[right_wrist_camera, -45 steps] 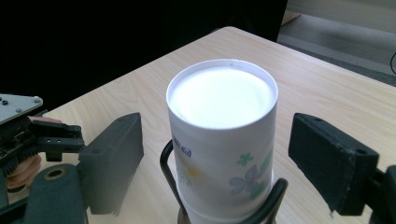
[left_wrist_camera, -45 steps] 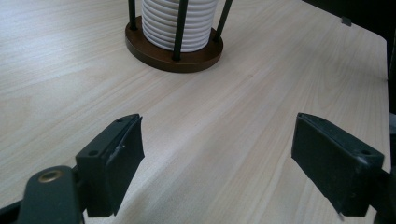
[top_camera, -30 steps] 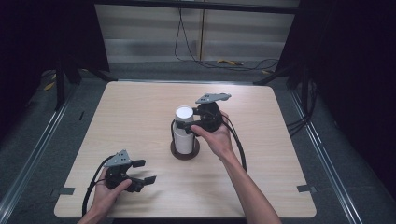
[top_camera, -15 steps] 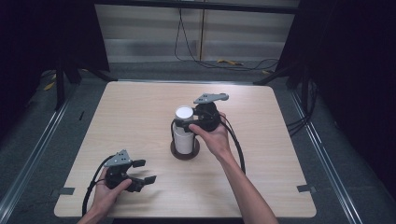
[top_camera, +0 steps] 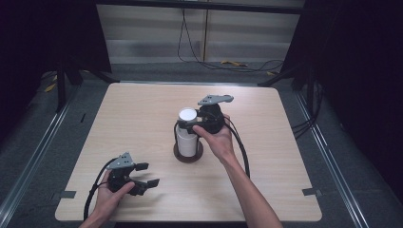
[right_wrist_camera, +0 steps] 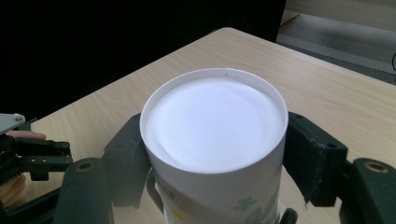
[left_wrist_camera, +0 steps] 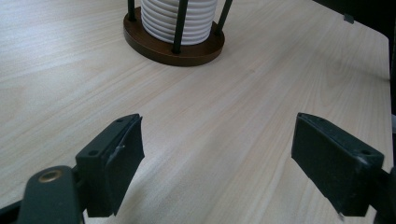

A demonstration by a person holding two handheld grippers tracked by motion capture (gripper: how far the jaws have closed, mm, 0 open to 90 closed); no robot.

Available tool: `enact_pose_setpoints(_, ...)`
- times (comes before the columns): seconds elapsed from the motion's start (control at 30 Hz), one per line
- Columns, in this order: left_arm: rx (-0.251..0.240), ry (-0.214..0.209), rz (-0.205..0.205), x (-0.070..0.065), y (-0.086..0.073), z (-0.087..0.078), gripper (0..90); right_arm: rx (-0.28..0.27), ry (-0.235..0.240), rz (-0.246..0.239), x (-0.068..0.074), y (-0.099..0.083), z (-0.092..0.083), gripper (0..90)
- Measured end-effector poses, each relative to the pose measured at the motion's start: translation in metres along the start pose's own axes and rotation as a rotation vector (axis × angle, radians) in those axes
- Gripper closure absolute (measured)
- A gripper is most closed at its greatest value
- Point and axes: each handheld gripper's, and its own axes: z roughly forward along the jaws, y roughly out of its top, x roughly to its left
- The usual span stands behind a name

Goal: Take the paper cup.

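A stack of white paper cups [top_camera: 187,140] stands in a holder with a round brown base [top_camera: 188,155] and dark upright rods, at the table's middle. My right gripper [top_camera: 188,125] reaches in from the right at the stack's top. Its jaws have just been closing, and in the right gripper view both pads [right_wrist_camera: 315,161] press the sides of the top cup [right_wrist_camera: 215,126]. My left gripper [top_camera: 147,174] rests low over the table at the front left, held by a hand. It is open with bare wood between its jaws [left_wrist_camera: 217,172], and the holder [left_wrist_camera: 173,46] stands ahead of it.
The wooden table [top_camera: 294,156] has rounded corners, with dark floor and metal rails around it. Cables trail from both grippers across the tabletop. Tape marks sit near the front corners. The left gripper [right_wrist_camera: 42,154] lies beyond the cup in the right gripper view.
The right gripper's jaws have drawn in against the top cup. Both hands stay where they were, and the left gripper is unchanged.
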Motion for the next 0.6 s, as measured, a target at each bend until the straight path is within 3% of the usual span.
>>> enact_pose_setpoints(0.37, -0.002, 0.002, 0.002, 0.0002, -0.0001, -0.0002, 16.8, -0.020, -0.005, 0.000, 0.0008, 0.0007, -0.0007, 30.8)
enact_pose_setpoints(0.6, -0.006, 0.010, 0.001, 0.0000, -0.0003, -0.0003, 17.5, -0.072, -0.006, 0.013, 0.0016, 0.0029, -0.0059, 31.6)
